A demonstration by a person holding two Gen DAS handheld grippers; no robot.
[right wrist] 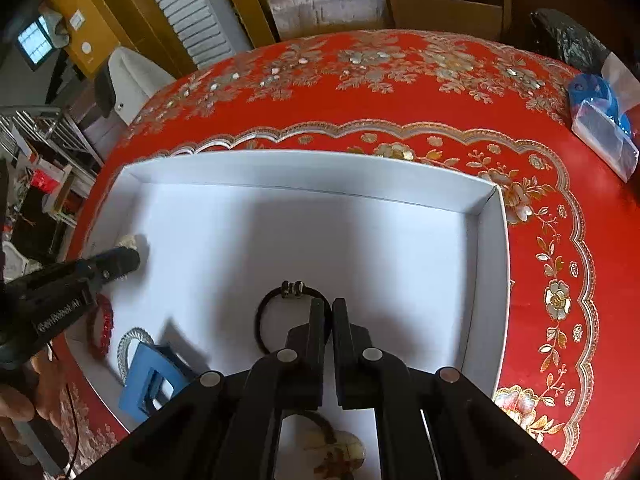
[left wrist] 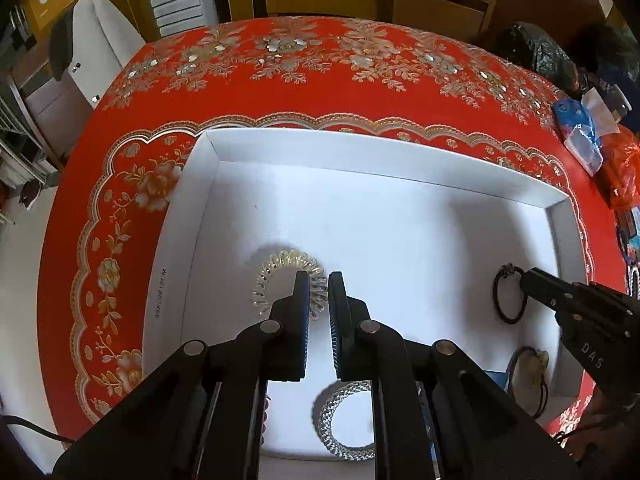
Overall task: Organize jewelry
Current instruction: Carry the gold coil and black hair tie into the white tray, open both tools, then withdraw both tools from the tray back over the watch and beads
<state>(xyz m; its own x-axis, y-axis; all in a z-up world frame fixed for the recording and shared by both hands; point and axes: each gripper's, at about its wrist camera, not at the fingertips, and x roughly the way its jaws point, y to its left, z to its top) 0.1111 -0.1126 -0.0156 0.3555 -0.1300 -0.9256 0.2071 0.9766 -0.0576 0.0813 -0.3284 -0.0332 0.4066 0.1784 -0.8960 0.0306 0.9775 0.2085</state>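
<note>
Jewelry sits loose in the white box (left wrist: 208, 148): my left gripper (left wrist: 319, 280) pinches the clear coil tie (left wrist: 276, 268), my right gripper (right wrist: 328, 306) the black hair tie (right wrist: 266, 320), each clenched to lift its piece.

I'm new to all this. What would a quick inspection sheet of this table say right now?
Surface: round table with red floral cloth, white tray on it.
Job's things: clear coil tie, black tie, silver ring, red bracelet, blue clip, all in the tray.
Clutter: blue plastic bag and black bag at the table's edge.
Grippers: left gripper over the coil tie, right gripper over the black tie; both jaws shut, empty.
Cables: red wire by a hand.
Surroundings: chairs, cardboard box.
</note>
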